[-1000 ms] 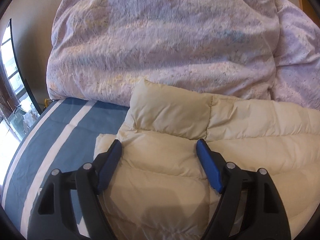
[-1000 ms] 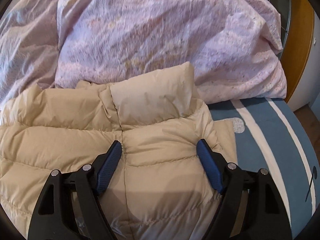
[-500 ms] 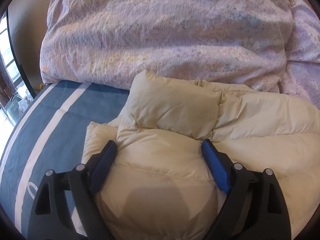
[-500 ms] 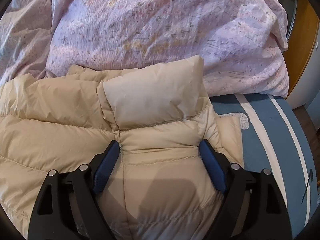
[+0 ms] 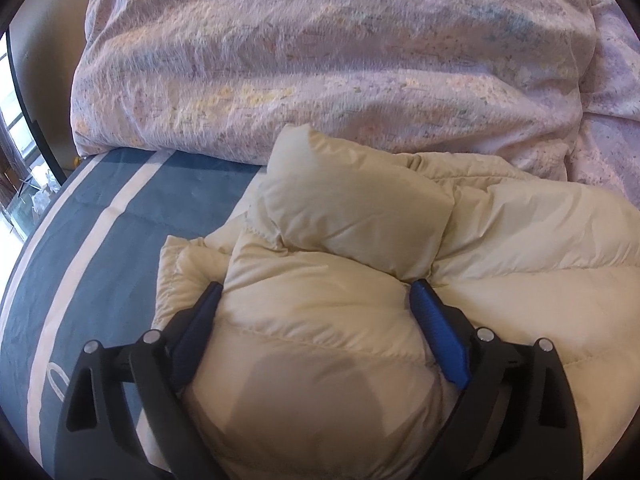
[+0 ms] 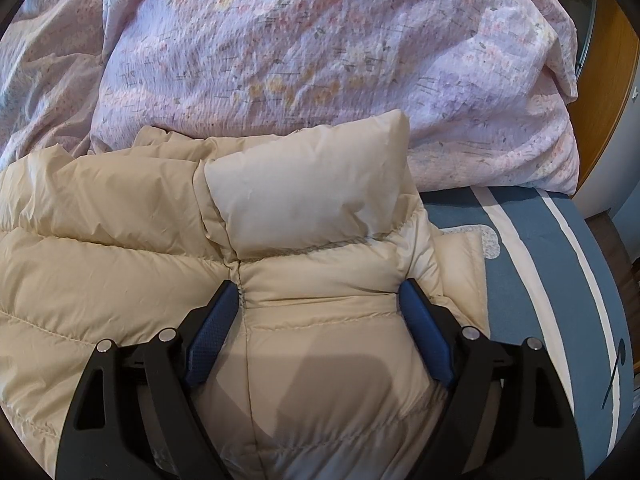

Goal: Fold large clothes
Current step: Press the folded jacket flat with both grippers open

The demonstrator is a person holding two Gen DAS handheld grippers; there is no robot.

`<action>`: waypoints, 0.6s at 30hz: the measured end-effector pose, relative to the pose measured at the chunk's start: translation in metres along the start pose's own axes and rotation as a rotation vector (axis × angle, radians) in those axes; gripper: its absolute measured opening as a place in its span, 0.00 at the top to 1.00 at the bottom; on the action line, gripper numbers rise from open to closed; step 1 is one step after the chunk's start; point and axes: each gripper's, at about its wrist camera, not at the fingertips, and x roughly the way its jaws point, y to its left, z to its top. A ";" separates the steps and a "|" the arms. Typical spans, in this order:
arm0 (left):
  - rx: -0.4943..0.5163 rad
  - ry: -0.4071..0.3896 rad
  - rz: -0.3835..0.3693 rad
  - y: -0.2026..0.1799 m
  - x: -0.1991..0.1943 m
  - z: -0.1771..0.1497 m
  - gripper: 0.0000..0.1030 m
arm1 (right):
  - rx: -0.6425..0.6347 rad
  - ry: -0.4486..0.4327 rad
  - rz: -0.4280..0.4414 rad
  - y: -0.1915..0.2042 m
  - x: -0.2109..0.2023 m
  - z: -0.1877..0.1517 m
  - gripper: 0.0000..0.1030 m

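Both grippers have pushed in; jacket [image 5: 328,320] bulges on the bed [image 5: 120,216] by the duvet [image 5: 320,52]. Left gripper [image 5: 316,292] and right gripper [image 6: 316,290] straddle padding, jaws wide apart. Close evenly, deep, on whole layers.

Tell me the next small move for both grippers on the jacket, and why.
Probably close both grippers. The left gripper and right gripper each stand open with a puffy bulge of the jacket between their fingers, near its collar, so a pinch should secure the fabric before any lift or fold.
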 end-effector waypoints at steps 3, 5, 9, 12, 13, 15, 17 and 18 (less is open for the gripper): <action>-0.007 0.004 -0.007 0.003 0.001 0.000 0.09 | 0.004 0.002 0.004 -0.002 0.001 0.001 0.18; -0.012 0.006 -0.011 0.005 0.004 0.000 0.09 | 0.005 0.003 0.004 -0.003 0.002 0.001 0.18; -0.016 0.008 -0.011 0.007 0.006 0.000 0.08 | 0.011 0.005 0.005 -0.007 0.004 0.002 0.18; -0.017 0.009 -0.009 0.008 0.007 0.000 0.08 | 0.015 0.007 0.006 -0.008 0.005 0.002 0.17; -0.016 0.009 -0.010 0.007 0.006 0.000 0.08 | 0.017 0.005 0.005 -0.009 0.005 0.002 0.17; -0.017 0.010 -0.012 0.007 0.006 0.001 0.08 | 0.021 0.005 0.005 -0.010 0.005 0.001 0.17; -0.018 0.012 -0.013 0.008 0.006 0.002 0.07 | 0.024 0.006 0.008 -0.010 0.006 0.001 0.17; -0.019 0.012 -0.015 0.008 0.007 0.002 0.07 | 0.025 0.006 0.008 -0.011 0.006 0.002 0.17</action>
